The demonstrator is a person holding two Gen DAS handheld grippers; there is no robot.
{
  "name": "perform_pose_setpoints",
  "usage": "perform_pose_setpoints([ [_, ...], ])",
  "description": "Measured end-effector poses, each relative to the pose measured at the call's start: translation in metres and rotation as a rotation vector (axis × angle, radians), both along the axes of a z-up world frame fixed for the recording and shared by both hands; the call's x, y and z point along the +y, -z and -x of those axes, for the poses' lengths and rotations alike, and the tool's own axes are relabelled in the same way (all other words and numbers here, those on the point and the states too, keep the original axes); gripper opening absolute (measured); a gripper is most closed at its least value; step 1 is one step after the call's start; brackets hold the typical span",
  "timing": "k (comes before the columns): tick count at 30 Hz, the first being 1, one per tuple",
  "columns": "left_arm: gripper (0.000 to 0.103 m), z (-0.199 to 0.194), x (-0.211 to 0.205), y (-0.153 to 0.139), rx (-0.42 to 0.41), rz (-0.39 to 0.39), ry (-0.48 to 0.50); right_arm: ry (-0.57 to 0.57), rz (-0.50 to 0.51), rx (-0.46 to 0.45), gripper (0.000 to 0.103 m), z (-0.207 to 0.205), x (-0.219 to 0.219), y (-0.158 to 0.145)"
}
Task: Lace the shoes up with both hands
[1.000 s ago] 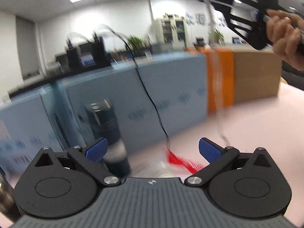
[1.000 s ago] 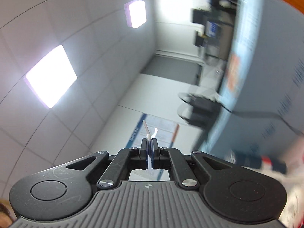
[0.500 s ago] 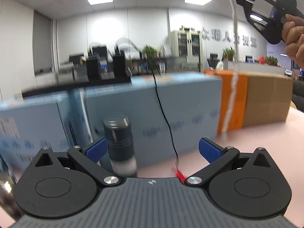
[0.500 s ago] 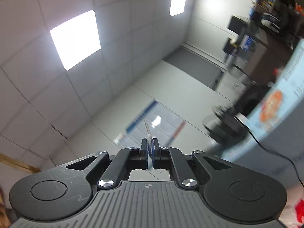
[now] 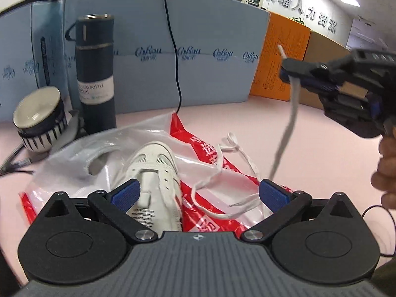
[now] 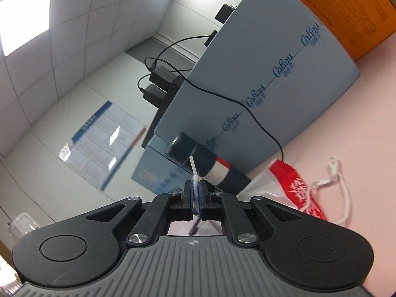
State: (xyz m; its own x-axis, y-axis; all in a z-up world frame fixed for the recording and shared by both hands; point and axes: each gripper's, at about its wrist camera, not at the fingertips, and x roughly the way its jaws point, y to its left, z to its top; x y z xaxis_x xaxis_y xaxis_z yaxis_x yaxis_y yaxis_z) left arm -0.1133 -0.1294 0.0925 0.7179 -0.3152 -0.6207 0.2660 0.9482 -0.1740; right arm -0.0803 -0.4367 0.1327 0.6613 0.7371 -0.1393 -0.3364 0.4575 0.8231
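Left wrist view: one shoe [image 5: 153, 173], left hand-held gripper [image 5: 199, 195] wide, right hand-held gripper [image 5: 288, 71] pinching one lace [image 5: 289, 123].

black hand-held gripper [image 5: 198, 195], blue pads [image 5: 126, 193]

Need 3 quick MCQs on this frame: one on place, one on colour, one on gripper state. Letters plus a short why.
1. Where does the white low-top sneaker lie?
A. on the red-and-clear plastic bag
B. on the orange cardboard box
C. inside the striped ceramic mug

2. What colour are the left gripper pads?
A. red
B. blue
C. white

3. How does the right gripper stand?
A. wide open, empty
B. shut on a pen
C. shut on the white flat shoelace

Key: 1 A, the sneaker rests on the spread bag; 2 B, both pads show blue; 3 C, the lace tip pokes out past its closed pads.
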Motion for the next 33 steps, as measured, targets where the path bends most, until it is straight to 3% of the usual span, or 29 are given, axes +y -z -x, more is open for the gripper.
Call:
perform_pose_setpoints([
  [3, 0.103, -0.015, 0.0, 0.01, 0.082, 0.032, -0.06, 0.037, -0.011, 0.0, 0.006, 0.001, -0.008, -0.002],
  [7, 0.103, -0.028, -0.004, 0.021, 0.14, -0.003, -0.121, 0.043, -0.002, 0.014, 0.007, -0.001, -0.007, -0.002],
  [15, 0.103, -0.037, -0.014, 0.024, 0.141, -0.095, -0.187, 0.034, 0.02, 0.036, 0.012, -0.003, -0.004, 0.003],
  [24, 0.103, -0.045, -0.031, 0.023, 0.107, -0.172, -0.155, 0.026, 0.114, 0.034, 0.012, -0.007, 0.003, 0.004],
  [27, 0.102, -0.041, -0.033, 0.024, 0.065, -0.156, -0.142, 0.022, 0.118, 0.035, 0.012, -0.007, 0.003, 0.005],
  [29, 0.094, -0.037, -0.032, 0.025, 0.026, -0.129, -0.134, 0.023, 0.121, 0.035, 0.012, -0.007, 0.003, 0.006],
  [33, 0.044, -0.034, -0.03, 0.026, -0.01, -0.158, -0.144, 0.019, 0.135, 0.044, 0.012, -0.007, 0.004, 0.008],
])
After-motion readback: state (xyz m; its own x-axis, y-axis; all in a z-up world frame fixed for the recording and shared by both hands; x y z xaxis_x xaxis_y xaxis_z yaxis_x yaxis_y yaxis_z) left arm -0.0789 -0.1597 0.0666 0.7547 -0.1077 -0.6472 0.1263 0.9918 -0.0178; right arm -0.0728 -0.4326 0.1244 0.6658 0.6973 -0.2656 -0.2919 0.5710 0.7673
